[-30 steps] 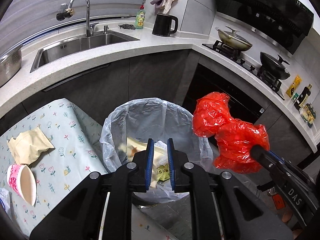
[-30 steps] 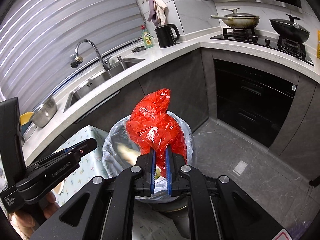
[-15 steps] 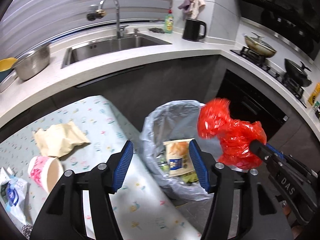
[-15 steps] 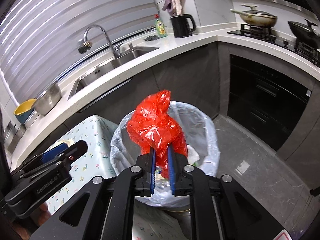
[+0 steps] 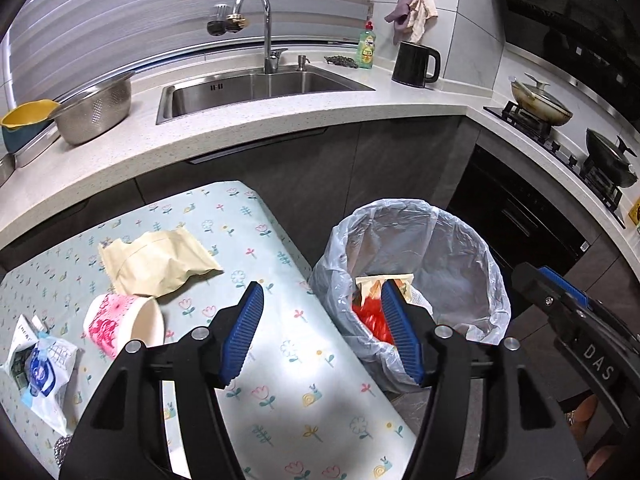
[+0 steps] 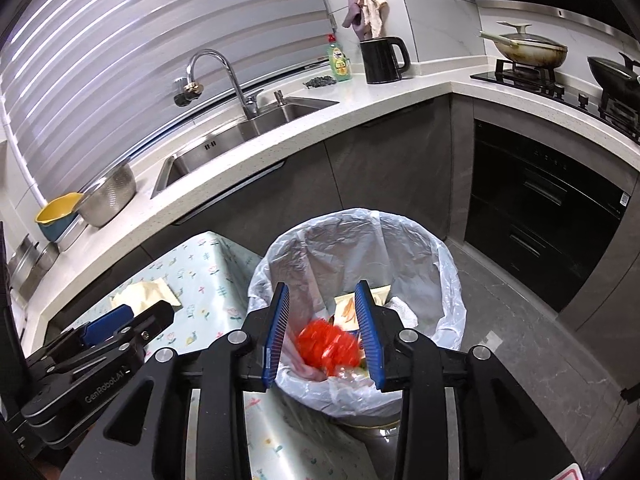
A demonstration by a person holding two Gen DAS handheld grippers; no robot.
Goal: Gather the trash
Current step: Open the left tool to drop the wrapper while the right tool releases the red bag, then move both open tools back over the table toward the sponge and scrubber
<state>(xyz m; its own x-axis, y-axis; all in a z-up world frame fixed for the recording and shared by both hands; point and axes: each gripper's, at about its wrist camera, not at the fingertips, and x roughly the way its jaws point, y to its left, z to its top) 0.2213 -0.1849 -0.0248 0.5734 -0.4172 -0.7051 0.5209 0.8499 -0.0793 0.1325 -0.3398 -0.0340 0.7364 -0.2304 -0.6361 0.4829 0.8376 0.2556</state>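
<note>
A bin lined with a clear bag [image 5: 472, 264] [image 6: 448, 280] stands beside the table. A red plastic bag [image 6: 328, 346] [image 5: 370, 318] lies blurred inside it, on top of a snack packet [image 5: 384, 282]. My right gripper [image 6: 323, 334] is open and empty above the bin. My left gripper [image 5: 322, 334] is open and empty over the table's edge next to the bin. On the floral tablecloth [image 5: 304, 392] lie a beige paper bag [image 5: 156, 258], a pink paper cup [image 5: 124, 326] on its side and a white-and-blue wrapper [image 5: 42, 364].
A kitchen counter with a sink [image 5: 256, 88], a steel colander [image 5: 96, 110], a black kettle [image 5: 416, 64] and a soap bottle [image 5: 367, 48] runs behind. A hob with pans [image 5: 540, 106] and a dark oven [image 6: 552, 220] are to the right.
My right gripper has opened and let go of the red bag, which has dropped into the bin. My left gripper has opened and swung left toward the table.
</note>
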